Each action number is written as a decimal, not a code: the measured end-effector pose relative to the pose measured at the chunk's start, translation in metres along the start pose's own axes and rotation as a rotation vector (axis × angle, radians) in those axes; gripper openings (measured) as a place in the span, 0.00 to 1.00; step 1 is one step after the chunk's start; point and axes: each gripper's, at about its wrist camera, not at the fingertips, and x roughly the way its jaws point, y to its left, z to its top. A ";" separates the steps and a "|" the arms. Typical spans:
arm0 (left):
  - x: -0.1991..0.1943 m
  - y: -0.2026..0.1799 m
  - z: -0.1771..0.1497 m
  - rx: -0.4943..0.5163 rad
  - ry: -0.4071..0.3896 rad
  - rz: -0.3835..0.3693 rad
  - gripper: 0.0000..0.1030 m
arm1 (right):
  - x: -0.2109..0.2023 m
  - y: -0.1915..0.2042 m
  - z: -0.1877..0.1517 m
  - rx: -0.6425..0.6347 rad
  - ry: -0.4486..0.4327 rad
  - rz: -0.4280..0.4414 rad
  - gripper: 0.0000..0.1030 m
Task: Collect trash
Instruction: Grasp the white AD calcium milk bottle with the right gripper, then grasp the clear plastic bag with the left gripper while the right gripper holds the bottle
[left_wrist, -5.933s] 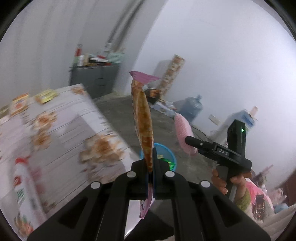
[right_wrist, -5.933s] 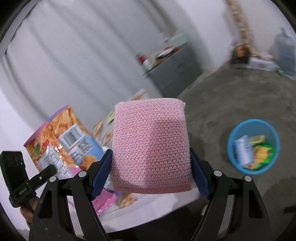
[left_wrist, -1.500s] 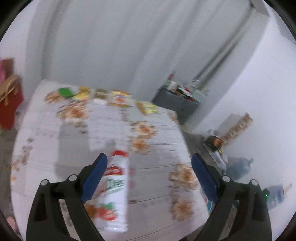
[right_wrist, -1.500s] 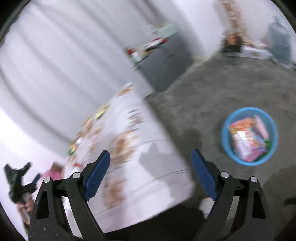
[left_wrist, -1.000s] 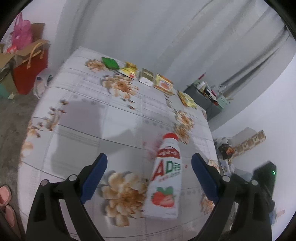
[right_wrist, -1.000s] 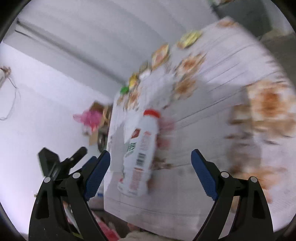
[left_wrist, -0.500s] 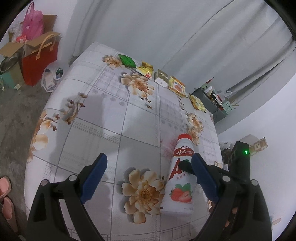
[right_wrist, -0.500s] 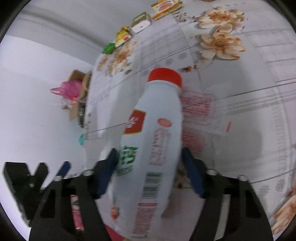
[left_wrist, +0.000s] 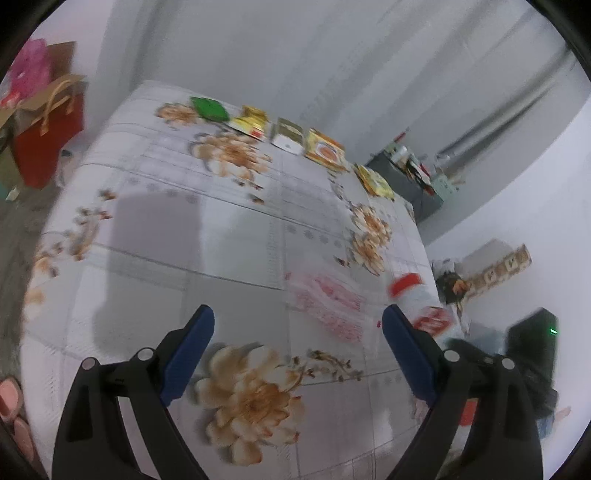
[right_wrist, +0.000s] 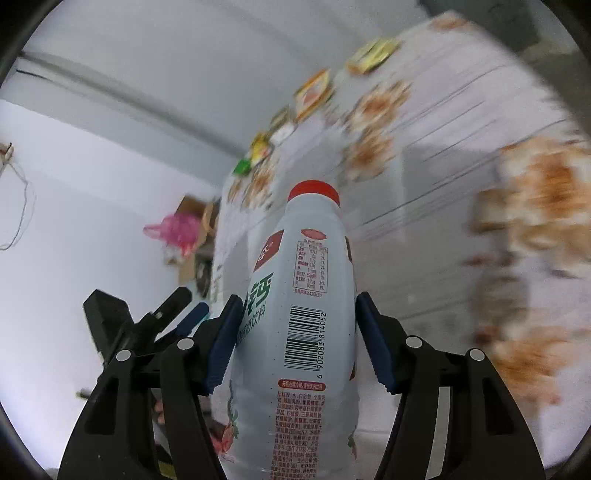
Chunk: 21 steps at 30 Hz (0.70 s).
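Right gripper (right_wrist: 295, 339) clamped on a white drink bottle (right_wrist: 299, 321), blue pads pressed against both flanks of the body around the barcode, red cap (right_wrist: 313, 192) pointing away from the camera and tilted slightly left. Bottle raised off the floral tablecloth (right_wrist: 461, 122), which streaks past blurred behind it. Seen from the left wrist view as a smeared red cap and white body (left_wrist: 421, 302) at the far right edge of the table, right beside the left tool's right finger. Left gripper (left_wrist: 297, 354) spread wide with nothing between its pads, hovering over the near part of the floral tablecloth (left_wrist: 177, 229), angled down toward it, above a large printed flower. Along the far edge of the table, a row of small wrappers: green packet (left_wrist: 208, 108), yellow packet (left_wrist: 251, 121), orange-yellow packet (left_wrist: 325, 150), another yellow one (left_wrist: 375, 181) further right. Off the table at far left, a red bag (left_wrist: 44, 144) on the floor.
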 end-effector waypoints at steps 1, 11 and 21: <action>0.008 -0.006 0.002 0.021 0.008 0.001 0.87 | -0.011 -0.004 -0.001 -0.004 -0.032 -0.023 0.57; 0.107 -0.062 0.032 0.328 0.100 0.003 0.81 | -0.043 -0.055 -0.023 0.059 -0.117 -0.193 0.57; 0.163 -0.071 0.034 0.493 0.306 0.127 0.80 | -0.052 -0.065 -0.028 0.066 -0.119 -0.187 0.58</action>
